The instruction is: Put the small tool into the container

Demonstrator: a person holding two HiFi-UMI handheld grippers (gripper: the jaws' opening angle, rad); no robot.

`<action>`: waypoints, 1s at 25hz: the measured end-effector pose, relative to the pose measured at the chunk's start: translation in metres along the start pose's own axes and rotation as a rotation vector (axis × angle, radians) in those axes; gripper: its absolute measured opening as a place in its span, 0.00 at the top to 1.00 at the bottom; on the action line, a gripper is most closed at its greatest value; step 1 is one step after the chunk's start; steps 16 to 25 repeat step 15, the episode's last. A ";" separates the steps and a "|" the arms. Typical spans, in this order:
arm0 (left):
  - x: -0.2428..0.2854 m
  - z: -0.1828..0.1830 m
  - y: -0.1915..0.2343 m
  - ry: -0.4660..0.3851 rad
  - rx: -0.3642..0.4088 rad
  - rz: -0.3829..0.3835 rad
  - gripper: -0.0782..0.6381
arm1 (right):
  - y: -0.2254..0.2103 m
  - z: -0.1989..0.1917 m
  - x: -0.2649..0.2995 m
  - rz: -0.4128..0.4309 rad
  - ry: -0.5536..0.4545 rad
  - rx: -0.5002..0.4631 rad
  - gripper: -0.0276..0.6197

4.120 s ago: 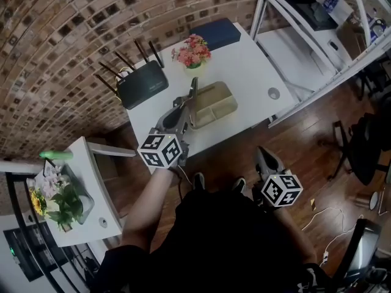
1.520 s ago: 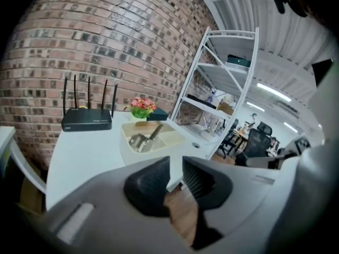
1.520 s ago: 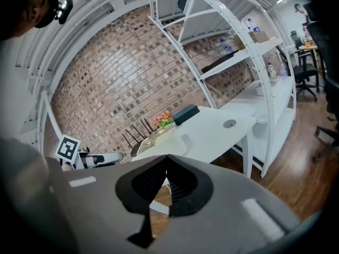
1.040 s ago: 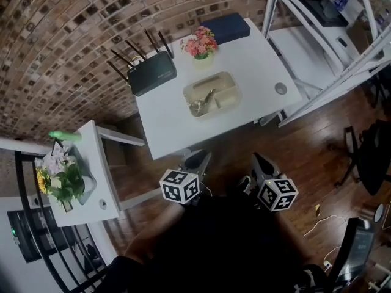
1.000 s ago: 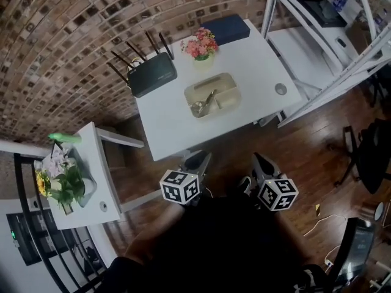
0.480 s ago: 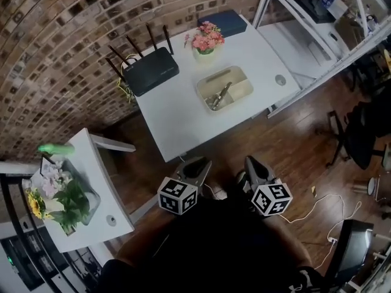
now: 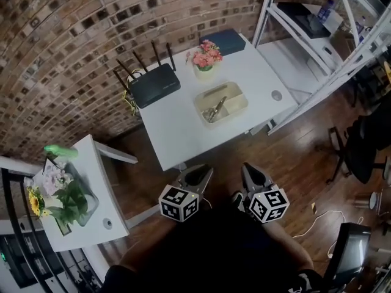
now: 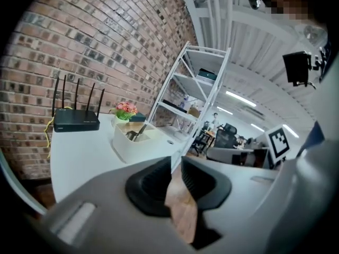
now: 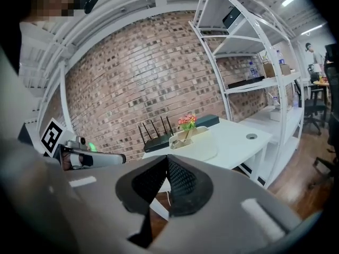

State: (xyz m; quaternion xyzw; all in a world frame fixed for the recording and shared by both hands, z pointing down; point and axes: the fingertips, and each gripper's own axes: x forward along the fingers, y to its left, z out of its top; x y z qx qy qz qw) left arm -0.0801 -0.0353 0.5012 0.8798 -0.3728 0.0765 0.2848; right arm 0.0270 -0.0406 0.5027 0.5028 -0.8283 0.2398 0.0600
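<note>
The small metal tool (image 7: 215, 110) lies inside the beige container (image 7: 235, 99) on the white table (image 7: 177, 133). Both grippers hang off the table's near edge, close to my body and well away from the container. My left gripper (image 7: 204, 171) has its pads a narrow slit apart, with only floor showing between them (image 8: 176, 162). On my right gripper (image 7: 247, 167) the pad tips touch, and nothing is held (image 9: 165, 157). The left gripper view shows the container (image 8: 132, 144) ahead, with the tool (image 8: 139, 133) sticking out of it.
A black router (image 7: 156, 84), a pot of pink flowers (image 7: 206, 57) and a dark blue box (image 7: 226, 40) stand behind the container. White shelving (image 7: 317, 35) rises on the right. A small side table with plants (image 7: 73, 194) is at the left, and an office chair (image 7: 360, 145) at the far right.
Four seconds ago my left gripper reached over the container with the tool. The tool now lies in the container and the left gripper has drawn back beside the right one.
</note>
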 end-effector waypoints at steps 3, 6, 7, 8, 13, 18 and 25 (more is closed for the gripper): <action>0.002 -0.003 -0.009 -0.008 0.001 0.025 0.81 | -0.007 0.000 -0.007 0.022 0.000 0.000 0.94; 0.005 -0.006 -0.017 -0.011 -0.001 0.046 0.81 | -0.011 0.000 -0.013 0.043 0.000 -0.001 0.94; 0.005 -0.008 -0.019 -0.009 0.000 0.052 0.81 | -0.013 0.000 -0.014 0.049 0.000 0.000 0.94; 0.006 -0.009 -0.021 -0.006 0.001 0.058 0.81 | -0.014 -0.001 -0.015 0.054 0.001 0.002 0.94; 0.008 -0.016 -0.028 0.000 0.003 0.074 0.81 | -0.018 -0.004 -0.022 0.069 0.006 0.008 0.94; 0.009 -0.017 -0.031 0.000 0.006 0.076 0.81 | -0.019 -0.004 -0.023 0.074 0.005 0.005 0.94; 0.009 -0.017 -0.031 0.000 0.006 0.076 0.81 | -0.019 -0.004 -0.023 0.074 0.005 0.005 0.94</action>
